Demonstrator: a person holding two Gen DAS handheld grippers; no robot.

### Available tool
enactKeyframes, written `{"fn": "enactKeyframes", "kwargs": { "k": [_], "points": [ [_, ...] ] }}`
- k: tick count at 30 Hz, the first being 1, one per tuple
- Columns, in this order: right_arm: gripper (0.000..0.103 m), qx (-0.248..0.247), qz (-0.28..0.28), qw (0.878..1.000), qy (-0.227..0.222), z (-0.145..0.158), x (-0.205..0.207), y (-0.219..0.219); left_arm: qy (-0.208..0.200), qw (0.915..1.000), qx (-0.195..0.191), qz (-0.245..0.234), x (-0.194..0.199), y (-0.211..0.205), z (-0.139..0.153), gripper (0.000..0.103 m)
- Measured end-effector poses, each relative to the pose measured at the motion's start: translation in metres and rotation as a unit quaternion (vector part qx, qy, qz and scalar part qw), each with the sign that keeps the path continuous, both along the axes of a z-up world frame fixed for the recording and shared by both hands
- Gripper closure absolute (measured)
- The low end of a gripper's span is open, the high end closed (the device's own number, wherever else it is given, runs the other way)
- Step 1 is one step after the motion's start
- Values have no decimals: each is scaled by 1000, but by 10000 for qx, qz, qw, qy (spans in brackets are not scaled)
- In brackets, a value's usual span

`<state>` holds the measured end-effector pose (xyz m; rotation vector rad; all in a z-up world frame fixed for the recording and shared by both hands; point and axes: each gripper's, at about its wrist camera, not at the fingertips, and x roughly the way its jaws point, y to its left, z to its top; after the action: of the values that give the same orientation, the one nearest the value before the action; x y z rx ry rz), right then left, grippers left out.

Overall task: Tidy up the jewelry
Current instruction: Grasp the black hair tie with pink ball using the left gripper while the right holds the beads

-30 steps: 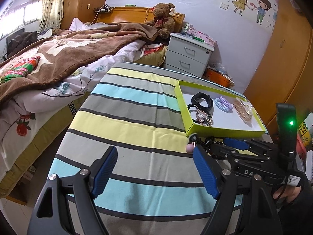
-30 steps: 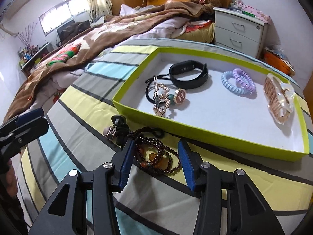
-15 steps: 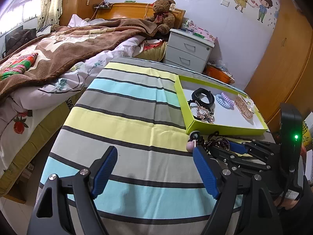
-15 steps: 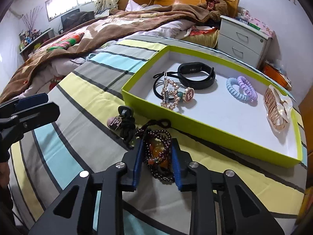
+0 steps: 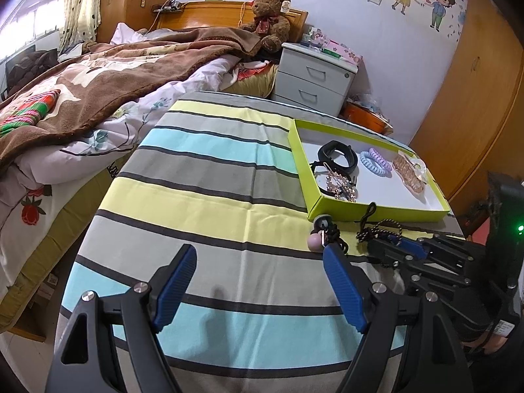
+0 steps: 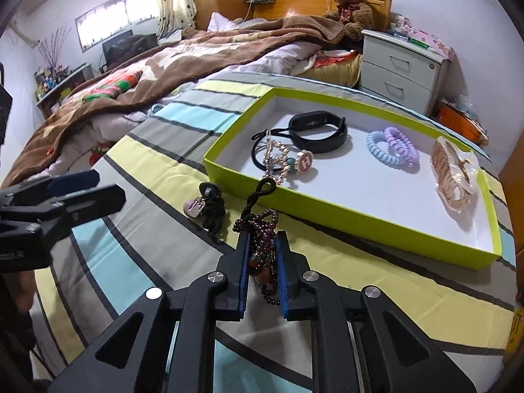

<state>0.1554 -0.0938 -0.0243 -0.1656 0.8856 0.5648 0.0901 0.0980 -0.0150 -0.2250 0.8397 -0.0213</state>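
Beads of a dark bracelet [image 6: 262, 249] sit pinched between the blue pads of the right claw [image 6: 261, 258], whose jaws have just been closing, just near of the green tray [image 6: 360, 226] on the striped counter [image 5: 209, 196]. Left claw [image 5: 262, 281] hangs spread wide, holding nothing, above the stripes.

the lower part of the bead bracelet [image 6: 262, 249] is hidden between the blue pads of the right gripper [image 6: 261, 263], so its full loop can't be seen. in the left wrist view only a bit of the beads shows. the near wall of the green tray [image 5: 376, 211] covers the bottom of the sparkly clip [image 5: 340, 186]. the hand [image 5: 491, 348] holding the right gripper is cut off by the picture's edge. the small things on the nightstand [image 6: 402, 62] are too tiny to tell.
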Motion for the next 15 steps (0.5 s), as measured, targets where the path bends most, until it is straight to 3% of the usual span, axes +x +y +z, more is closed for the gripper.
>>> {"fn": "enactKeyframes", "kwargs": {
  "k": [15],
  "points": [
    [88,404,-422,9982,-145,18,-16,-39,206,9990,135,-361,27,-41,-8,22]
  ]
}}
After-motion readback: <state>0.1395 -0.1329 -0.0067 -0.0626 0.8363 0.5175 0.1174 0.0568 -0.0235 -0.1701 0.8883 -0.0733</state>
